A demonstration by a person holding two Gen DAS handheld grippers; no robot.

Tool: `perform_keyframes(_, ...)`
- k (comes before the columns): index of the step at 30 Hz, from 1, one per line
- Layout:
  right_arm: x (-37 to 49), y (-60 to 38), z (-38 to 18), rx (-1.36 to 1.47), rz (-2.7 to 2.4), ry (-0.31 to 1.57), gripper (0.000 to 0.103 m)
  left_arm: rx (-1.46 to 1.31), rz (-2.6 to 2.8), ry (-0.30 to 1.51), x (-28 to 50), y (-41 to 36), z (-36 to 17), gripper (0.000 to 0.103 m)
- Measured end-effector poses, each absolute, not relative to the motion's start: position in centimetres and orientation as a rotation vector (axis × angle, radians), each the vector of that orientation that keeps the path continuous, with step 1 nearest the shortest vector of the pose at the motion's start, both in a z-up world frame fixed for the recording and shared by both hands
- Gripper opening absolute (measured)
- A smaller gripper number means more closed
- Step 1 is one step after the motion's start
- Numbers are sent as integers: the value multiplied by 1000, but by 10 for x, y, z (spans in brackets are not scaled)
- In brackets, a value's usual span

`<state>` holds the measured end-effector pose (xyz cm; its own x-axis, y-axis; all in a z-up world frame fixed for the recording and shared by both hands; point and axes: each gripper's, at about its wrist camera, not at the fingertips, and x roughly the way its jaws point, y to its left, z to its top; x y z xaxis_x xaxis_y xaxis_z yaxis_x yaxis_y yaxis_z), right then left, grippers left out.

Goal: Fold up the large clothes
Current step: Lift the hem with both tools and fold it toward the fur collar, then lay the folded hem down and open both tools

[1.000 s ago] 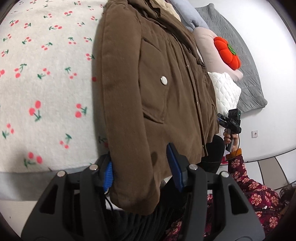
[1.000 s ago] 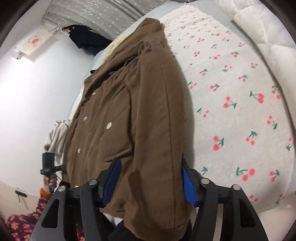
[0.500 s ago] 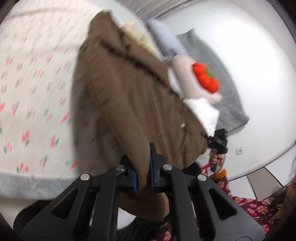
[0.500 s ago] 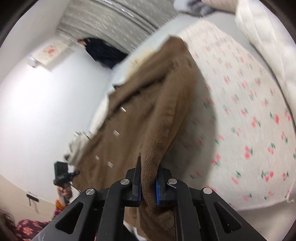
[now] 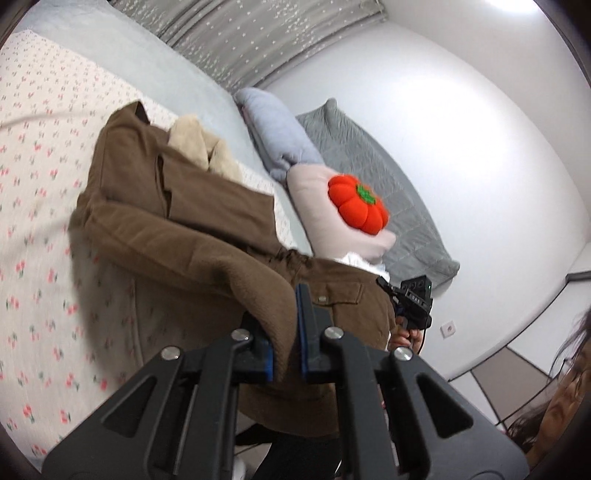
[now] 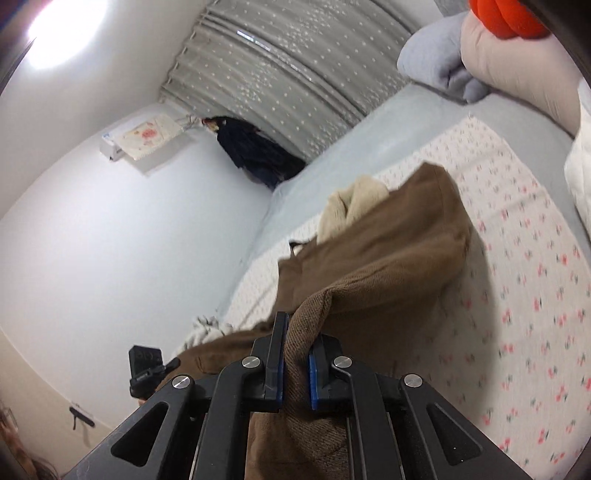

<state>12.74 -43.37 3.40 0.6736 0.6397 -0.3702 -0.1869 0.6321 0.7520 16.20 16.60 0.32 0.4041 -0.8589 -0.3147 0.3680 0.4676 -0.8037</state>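
My left gripper [image 5: 284,332] is clamped on a thick fold of the brown jacket [image 5: 177,229], its blue-lined fingers [image 5: 300,325] pressed against the cloth from both sides with only fabric between them. My right gripper [image 6: 295,354] is likewise pinched tight on another fold of the brown jacket [image 6: 388,266], the corduroy ridge rising up between its fingers [image 6: 277,354]. The jacket's near end is lifted off the bed by both grips and sags between them, while its far end, with the collar and a cream fleece lining [image 5: 195,147], lies on the cherry-print blanket [image 5: 40,229] toward the bed's far edge. A snap button [image 5: 322,297] on a pocket flap shows just beyond my left fingers. The blanket [image 6: 535,314] covers the near part of the bed, and a pale grey sheet [image 5: 155,70] runs along the far edge beneath the curtain [image 5: 258,33]. Toward the bed's right side sit a pale pink pillow [image 5: 317,206] with a red pumpkin cushion [image 5: 356,208] resting on it, a folded light blue blanket [image 5: 277,136] just beyond it, and a grey quilted cover [image 5: 388,192] against the wall. In the right wrist view, dark clothing [image 6: 251,147] hangs at the room's far corner.
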Motion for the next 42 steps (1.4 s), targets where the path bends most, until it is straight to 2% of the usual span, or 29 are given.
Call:
perform_keyframes(7,187,-455,56,832,466,589,8,-819,-789,694,235,176,29,11)
perform_keyframes(12,251,-471,63,873,415,537,8,-901,-674,636,308,189,23,11)
perform_keyframes(18,340,-490,30,950,326,534,8,-965,-455,684,403,202,-35,11)
perform_keyframes(22,396,-499,-27,1025,227,604,10,-993,-325,781,451,205,-93,13)
perform_keyframes(25,416,-509,-74,1078,116,686,21,-1004,-245,908,478,201,-142,21)
perform_keyframes(27,421,-517,-99,1091,47,731,44,-1042,-245,923,481,205,-155,22)
perform_keyframes(29,421,-525,-114,1103,24,750,55,-1083,-274,932,483,210,-159,22)
perform_keyframes(32,420,-533,-117,1110,34,755,59,-1045,-316,948,485,212,-152,27)
perform_keyframes(34,421,-534,-106,1057,33,759,65,-1018,-343,943,484,211,-140,39)
perform_keyframes(36,426,-532,-92,991,26,761,71,-1012,-358,909,482,211,-128,61)
perform_keyframes(38,433,-525,-76,905,30,767,77,-1003,-362,868,479,213,-113,71)
perform_keyframes(42,450,-503,-54,725,27,787,84,-879,-300,815,483,212,-98,78)
